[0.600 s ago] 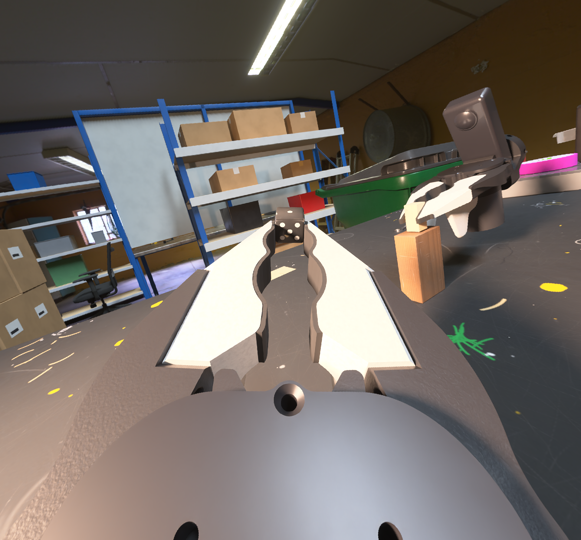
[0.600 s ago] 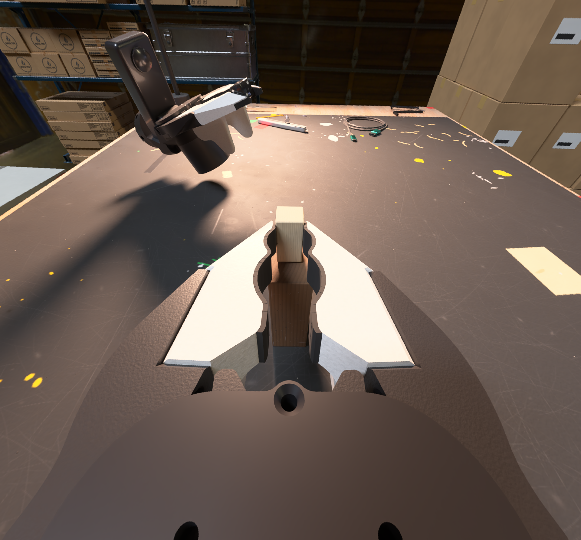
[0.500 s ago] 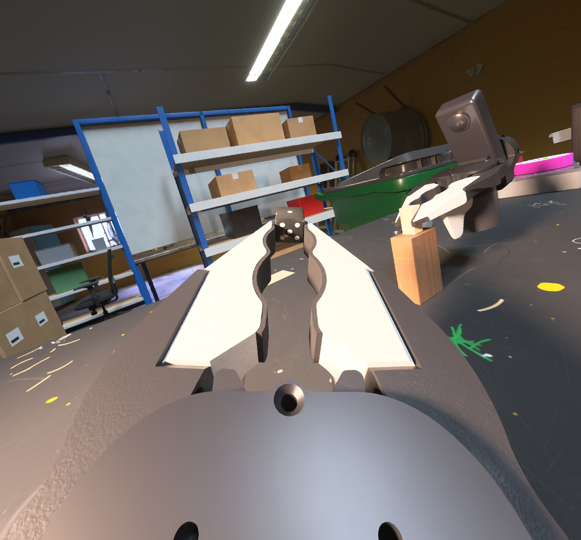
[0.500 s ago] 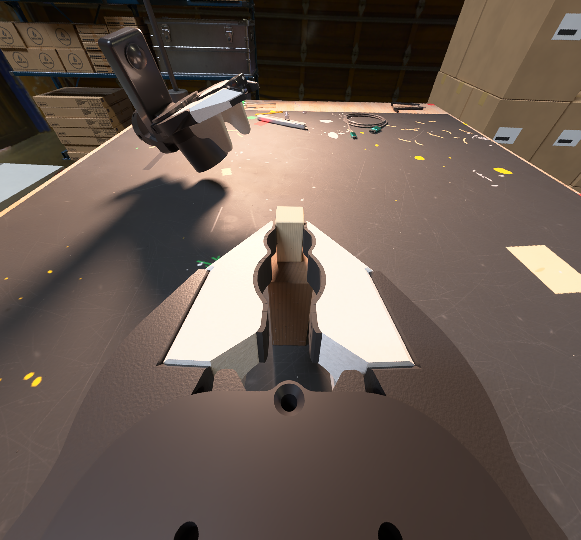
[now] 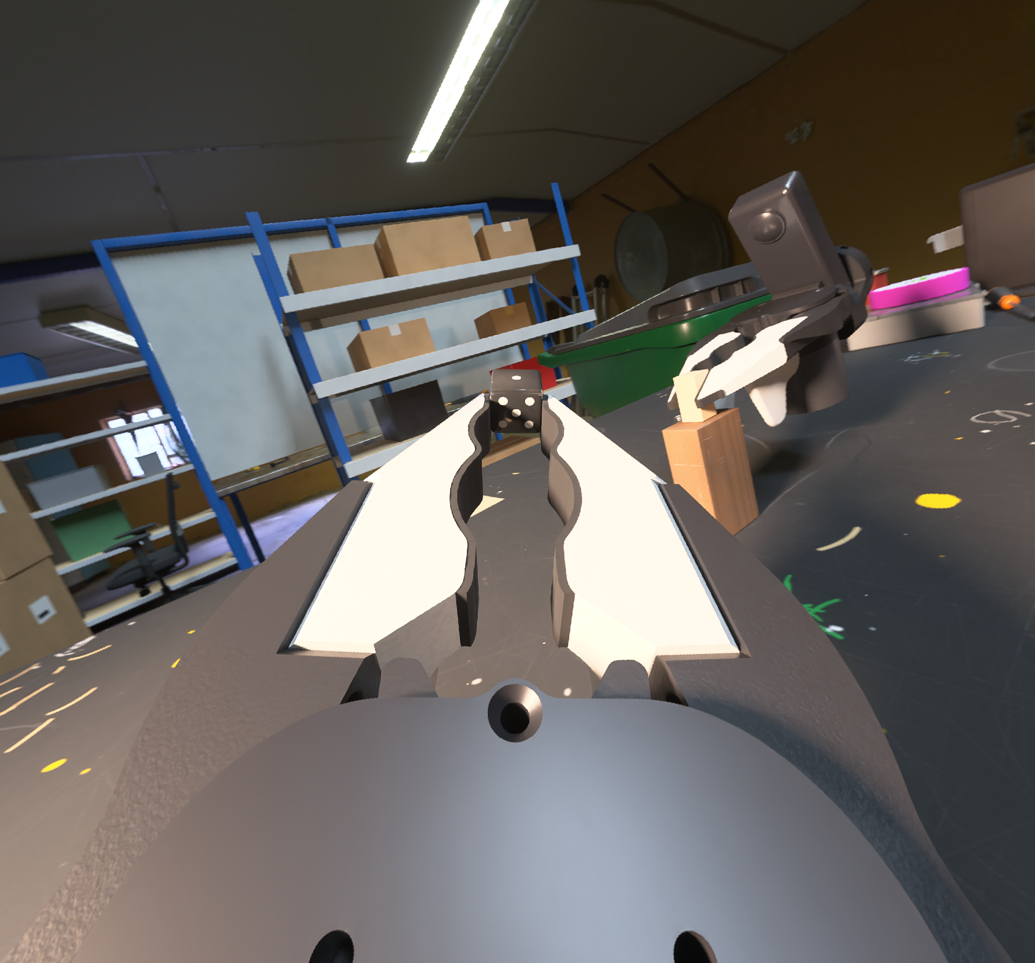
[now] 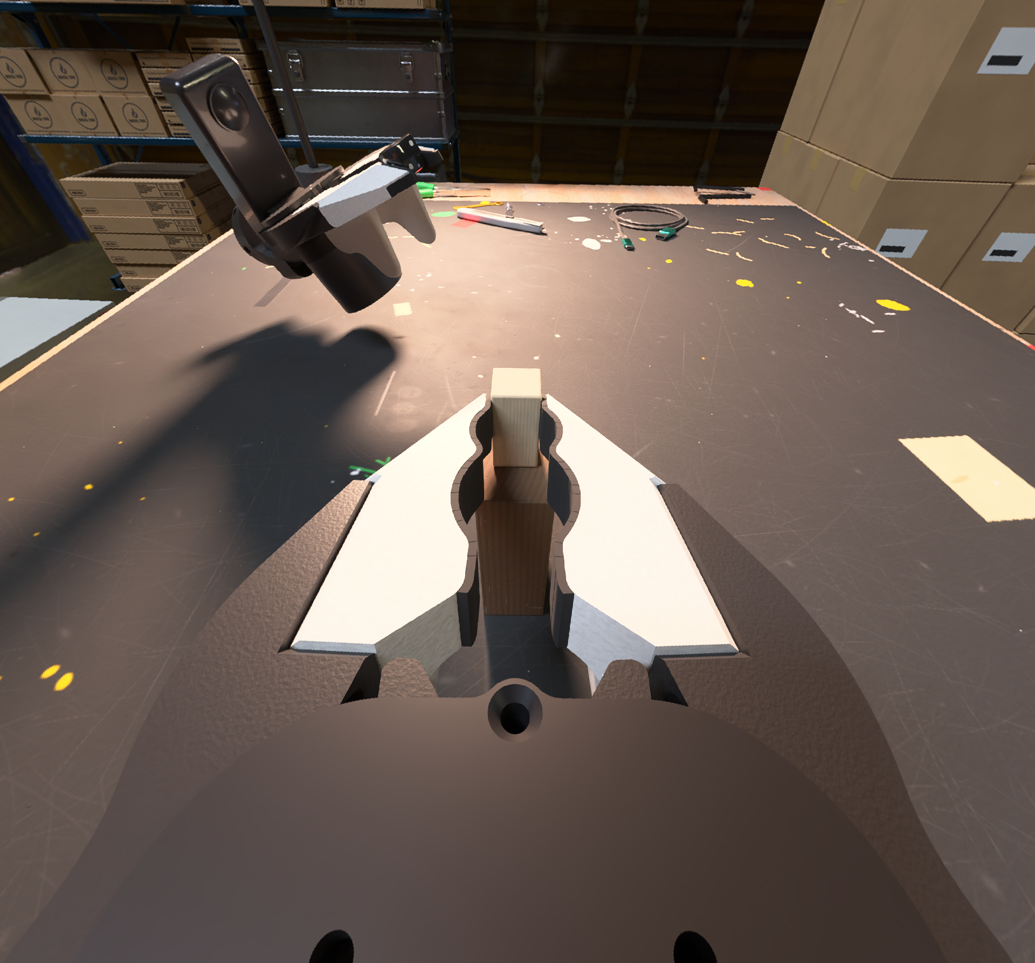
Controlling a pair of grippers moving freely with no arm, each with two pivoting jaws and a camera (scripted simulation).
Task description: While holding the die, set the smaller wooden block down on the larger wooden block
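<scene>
My left gripper (image 5: 515, 412) is shut on a black die (image 5: 515, 403) with white pips, held in the air above the table. My right gripper (image 6: 516, 404) is shut on the smaller pale wooden block (image 6: 516, 421). The larger brown wooden block (image 6: 512, 549) stands upright right below it, seen between my fingers. In the left wrist view the right gripper (image 5: 700, 384) holds the small block (image 5: 690, 395) at the top of the larger block (image 5: 711, 468); whether they touch I cannot tell. The left gripper (image 6: 414, 163) shows at the upper left of the right wrist view.
The dark table (image 6: 728, 404) carries a coiled cable (image 6: 647, 222) and a marker-like tool (image 6: 498, 219) at the far end. Cardboard boxes (image 6: 918, 112) stand at the right edge. A green bin (image 5: 633, 362) and blue shelving (image 5: 425, 331) stand beyond the table.
The left gripper has drifted and tilted a little with the die, so the blocks sit more to the left in its view. The right gripper still holds the small block over the larger one.
</scene>
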